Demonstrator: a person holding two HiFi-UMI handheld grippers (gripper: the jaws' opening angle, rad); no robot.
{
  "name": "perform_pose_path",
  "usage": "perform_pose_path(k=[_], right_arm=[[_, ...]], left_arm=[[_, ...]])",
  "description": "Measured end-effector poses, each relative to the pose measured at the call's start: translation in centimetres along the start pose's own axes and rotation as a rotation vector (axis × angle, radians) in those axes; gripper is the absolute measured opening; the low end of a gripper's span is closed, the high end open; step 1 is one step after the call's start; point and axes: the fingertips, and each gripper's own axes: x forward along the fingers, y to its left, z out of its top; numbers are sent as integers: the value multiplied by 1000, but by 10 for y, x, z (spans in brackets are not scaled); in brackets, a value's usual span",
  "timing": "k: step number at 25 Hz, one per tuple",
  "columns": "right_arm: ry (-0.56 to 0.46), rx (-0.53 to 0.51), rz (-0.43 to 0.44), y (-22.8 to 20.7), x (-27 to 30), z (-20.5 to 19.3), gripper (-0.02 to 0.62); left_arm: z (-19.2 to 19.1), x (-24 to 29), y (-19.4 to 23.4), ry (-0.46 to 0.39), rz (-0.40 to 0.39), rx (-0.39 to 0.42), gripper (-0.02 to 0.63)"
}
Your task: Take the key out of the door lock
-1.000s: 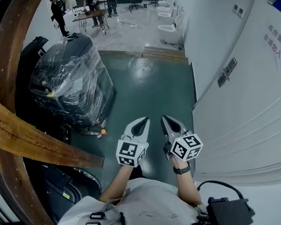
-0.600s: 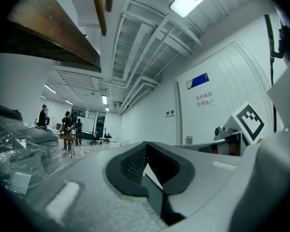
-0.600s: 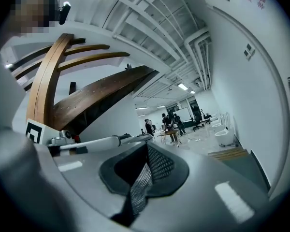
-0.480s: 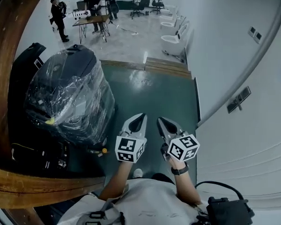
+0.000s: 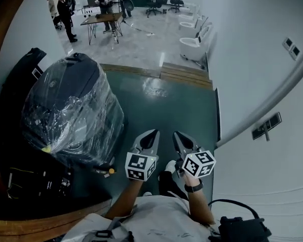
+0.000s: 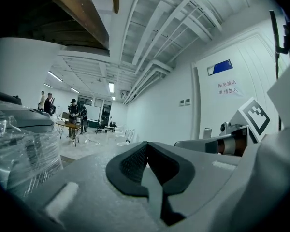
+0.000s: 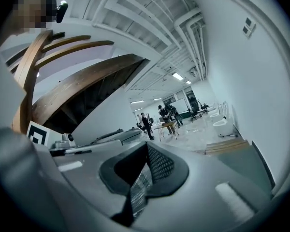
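Note:
No key and no door lock show in any view. In the head view my left gripper (image 5: 152,133) and right gripper (image 5: 178,134) are held side by side in front of the person's body, over the green floor (image 5: 166,110). Both point forward, roughly level. The left gripper view shows its dark pads (image 6: 144,146) closed together with nothing between them. The right gripper's pads (image 7: 147,146) also meet, empty. Each marker cube sits near a wrist.
A dark machine wrapped in clear film (image 5: 70,110) stands at the left. A white wall (image 5: 262,84) runs along the right. Curved wooden beams (image 5: 0,34) edge the left. Ahead lie a low wooden step (image 5: 184,74), white toilets (image 5: 192,42), a table with several people (image 5: 103,19).
The whole view has moved forward along the green floor. The wooden beams have slid off to the left and bottom edge. Both grippers stay shut, side by side.

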Motion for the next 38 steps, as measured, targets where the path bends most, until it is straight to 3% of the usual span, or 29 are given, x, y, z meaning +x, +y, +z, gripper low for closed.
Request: perform_pose_path(k=[3,9,16,22,32,38], right_arm=[[-26,13,9,-45,31,23,-2],[-120,-36,-8,-154,68,111,-2],[-178,-8,-173,-280,37,122,-2],[-264,38,-354,-382,-26,148,-3],[-345,79,-699,-465,-133,140,-2],[-416,64,-953,-511,-211,157,-2]], left_arm=[[6,59,5,4,-13,22,0],[49,198,-4,-52,-59,73,0],[29,311,-54,-48,-192,64,0],[23,391,-138,-15,-367,88,0],[-8,461,-270,87,-730,132,0],[-10,505,-373,90,-1015,158,0]])
